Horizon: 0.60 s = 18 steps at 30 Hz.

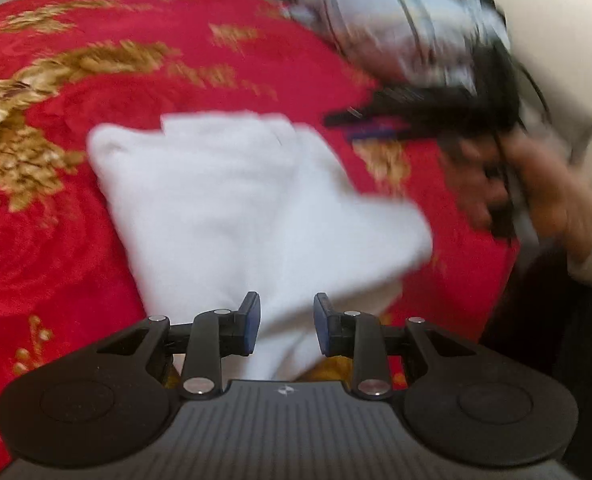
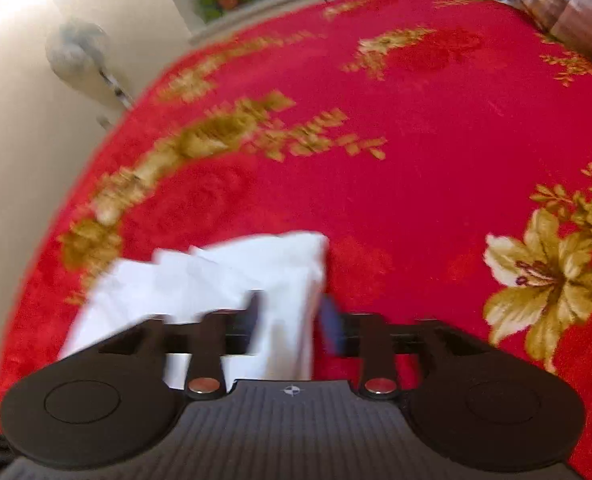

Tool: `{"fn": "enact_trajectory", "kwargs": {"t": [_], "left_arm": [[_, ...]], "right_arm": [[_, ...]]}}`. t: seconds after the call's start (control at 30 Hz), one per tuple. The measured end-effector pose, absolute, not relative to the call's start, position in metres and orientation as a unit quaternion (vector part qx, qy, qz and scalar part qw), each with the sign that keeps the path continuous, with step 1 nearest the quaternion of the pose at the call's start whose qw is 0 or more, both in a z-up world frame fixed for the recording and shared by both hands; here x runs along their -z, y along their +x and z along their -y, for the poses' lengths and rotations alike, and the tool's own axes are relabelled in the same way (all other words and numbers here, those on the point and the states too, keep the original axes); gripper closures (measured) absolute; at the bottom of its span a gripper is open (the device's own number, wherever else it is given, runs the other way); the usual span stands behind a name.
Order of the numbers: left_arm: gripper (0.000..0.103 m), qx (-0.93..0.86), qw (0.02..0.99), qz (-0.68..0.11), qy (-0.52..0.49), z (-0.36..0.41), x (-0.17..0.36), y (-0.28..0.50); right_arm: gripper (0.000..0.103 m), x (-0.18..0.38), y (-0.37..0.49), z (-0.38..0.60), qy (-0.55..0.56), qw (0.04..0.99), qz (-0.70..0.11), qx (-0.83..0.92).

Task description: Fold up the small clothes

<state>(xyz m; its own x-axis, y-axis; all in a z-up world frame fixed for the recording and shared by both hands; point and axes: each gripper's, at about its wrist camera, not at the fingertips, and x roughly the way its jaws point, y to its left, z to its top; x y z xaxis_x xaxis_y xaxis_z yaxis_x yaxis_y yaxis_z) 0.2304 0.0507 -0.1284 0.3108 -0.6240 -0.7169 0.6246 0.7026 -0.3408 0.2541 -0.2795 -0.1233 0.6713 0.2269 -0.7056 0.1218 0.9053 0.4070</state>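
While both grippers (image 1: 287, 322) (image 2: 292, 320) were held open over the white cloth (image 1: 236, 200), gripping nothing, a hand (image 1: 536, 184) at three o'clock was shown only in the left view.

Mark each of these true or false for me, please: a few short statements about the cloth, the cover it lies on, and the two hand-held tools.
1. The white cloth lies on a red cover with gold flowers. True.
2. The left tool is clamped shut with no gap. False: its fingers stand apart, with white cloth showing between them.
3. The right tool points at a bare wooden table. False: it points across the same red cover, with the white cloth at its fingers.
4. A person's hand shows at the right of the left wrist view. True.
5. The cloth is dark blue. False: it is white.
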Motion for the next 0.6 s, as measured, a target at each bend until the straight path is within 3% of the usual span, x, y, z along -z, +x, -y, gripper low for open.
{"fn": "enact_trajectory", "kwargs": {"t": [0.07, 0.13, 0.2, 0.33, 0.37, 0.4, 0.47, 0.6], "left_arm": [[0.064, 0.366, 0.822, -0.436, -0.015, -0.063, 0.125, 0.236], [0.063, 0.345, 0.828, -0.441, -0.024, -0.073, 0.129, 0.242], [0.051, 0.318, 0.834, -0.449, -0.037, -0.077, 0.129, 0.248], [0.041, 0.277, 0.832, -0.475, -0.071, -0.082, 0.14, 0.259], [0.041, 0.272, 0.828, -0.485, -0.078, -0.081, 0.144, 0.26], [0.04, 0.269, 0.82, -0.497, -0.086, -0.08, 0.15, 0.263], [0.04, 0.265, 0.812, -0.511, -0.097, -0.077, 0.155, 0.262], [0.036, 0.27, 0.801, -0.511, -0.155, -0.083, 0.157, 0.267]], "right_arm": [[0.034, 0.118, 0.24, 0.288, 0.245, 0.878, -0.406, -0.072], [0.034, 0.122, 0.223, 0.289, 0.24, 0.865, -0.43, -0.097], [0.034, 0.129, 0.207, 0.288, 0.223, 0.855, -0.455, -0.108], [0.036, 0.14, 0.178, 0.281, 0.212, 0.832, -0.489, -0.157], [0.044, 0.141, 0.175, 0.278, 0.206, 0.83, -0.491, -0.17], [0.068, 0.141, 0.173, 0.274, 0.199, 0.829, -0.49, -0.181], [0.1, 0.137, 0.168, 0.272, 0.199, 0.827, -0.481, -0.213], [0.1, 0.1, 0.15, 0.309, 0.285, 0.831, -0.393, -0.27]]}}
